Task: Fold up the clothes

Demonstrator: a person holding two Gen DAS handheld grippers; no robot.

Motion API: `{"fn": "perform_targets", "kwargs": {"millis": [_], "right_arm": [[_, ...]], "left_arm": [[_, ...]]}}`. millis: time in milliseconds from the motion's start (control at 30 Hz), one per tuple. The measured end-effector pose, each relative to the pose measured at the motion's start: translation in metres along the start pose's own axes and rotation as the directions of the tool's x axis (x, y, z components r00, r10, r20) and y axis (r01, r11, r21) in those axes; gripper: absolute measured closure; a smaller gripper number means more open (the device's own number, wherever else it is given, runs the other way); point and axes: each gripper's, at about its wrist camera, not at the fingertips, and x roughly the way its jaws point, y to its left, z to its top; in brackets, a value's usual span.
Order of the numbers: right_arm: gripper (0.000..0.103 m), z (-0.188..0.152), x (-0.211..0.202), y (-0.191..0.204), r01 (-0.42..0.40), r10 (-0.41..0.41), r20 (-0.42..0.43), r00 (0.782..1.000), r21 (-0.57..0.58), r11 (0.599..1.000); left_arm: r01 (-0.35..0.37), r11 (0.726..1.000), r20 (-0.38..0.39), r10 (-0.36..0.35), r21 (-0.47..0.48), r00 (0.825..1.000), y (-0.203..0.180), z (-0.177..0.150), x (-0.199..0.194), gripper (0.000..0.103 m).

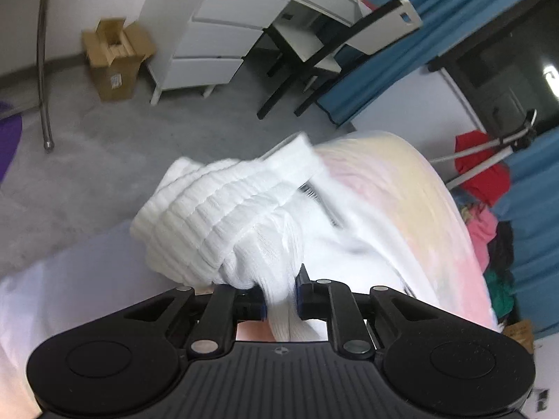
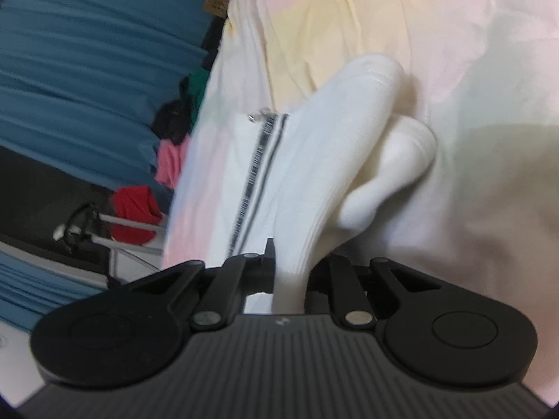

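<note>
Left wrist view. The left gripper (image 1: 281, 298) has its jaws drawn in on a bunched fold of the white ribbed garment (image 1: 223, 220), pinching it. The cloth rises in a wad just ahead of the fingers. A short run of zipper (image 1: 323, 202) shows at the wad's right edge, blurred. The garment sits over a pastel sheet (image 1: 412, 188) of pink and yellow. Behind stand a white drawer unit (image 1: 209, 42), a cardboard box (image 1: 113, 59) and a dark-legged chair (image 1: 335, 52) on grey floor. The cloth hides the fingertips.

Right wrist view. The right gripper (image 2: 290, 272) is closed on a ribbed edge of the same white ribbed garment (image 2: 332, 146), nipping it between the jaws. The zipper (image 2: 260, 171) runs up from the left finger, its pull at the top. The ribbed band folds over to the right in two rounded lobes. The pastel sheet (image 2: 384, 17) fills the rest of the view. At left hang blue curtains (image 2: 87, 52), with heaped coloured clothes (image 2: 167, 164). The frame is soft and fine detail is lost.
</note>
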Motion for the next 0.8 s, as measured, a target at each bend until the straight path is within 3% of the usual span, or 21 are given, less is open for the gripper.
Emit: {"fn": "perform_targets", "kwargs": {"millis": [167, 333, 500, 567, 633, 800], "right_arm": [[0.089, -0.002, -0.006, -0.007, -0.012, 0.011, -0.009, 1.000, -0.005, 1.000], [0.089, -0.001, -0.005, -0.011, -0.022, 0.023, -0.020, 1.000, 0.018, 1.000], [0.089, -0.001, -0.004, -0.008, -0.011, 0.011, -0.020, 1.000, -0.026, 1.000], [0.089, -0.001, -0.003, -0.006, -0.010, 0.009, -0.016, 1.000, -0.043, 0.999], [0.089, 0.000, -0.002, -0.005, -0.011, 0.011, -0.011, 1.000, -0.050, 0.999], [0.089, 0.000, -0.003, -0.001, -0.013, 0.014, 0.004, 1.000, -0.074, 0.997]], "left_arm": [[0.004, 0.997, 0.003, -0.004, 0.071, 1.000, 0.003, -0.014, -0.014, 0.075], [-0.037, 0.981, 0.005, 0.036, 0.193, 0.999, -0.008, -0.025, -0.038, 0.048], [-0.108, 0.927, 0.129, 0.065, 0.358, 0.989, -0.042, -0.034, -0.082, 0.035], [-0.102, 0.908, 0.186, 0.027, 0.406, 0.982, -0.060, -0.042, -0.096, 0.028], [-0.096, 0.884, 0.227, -0.012, 0.457, 0.974, -0.081, -0.055, -0.101, 0.027], [-0.043, 0.837, 0.226, -0.098, 0.546, 0.969, -0.133, -0.105, -0.075, 0.025]]}}
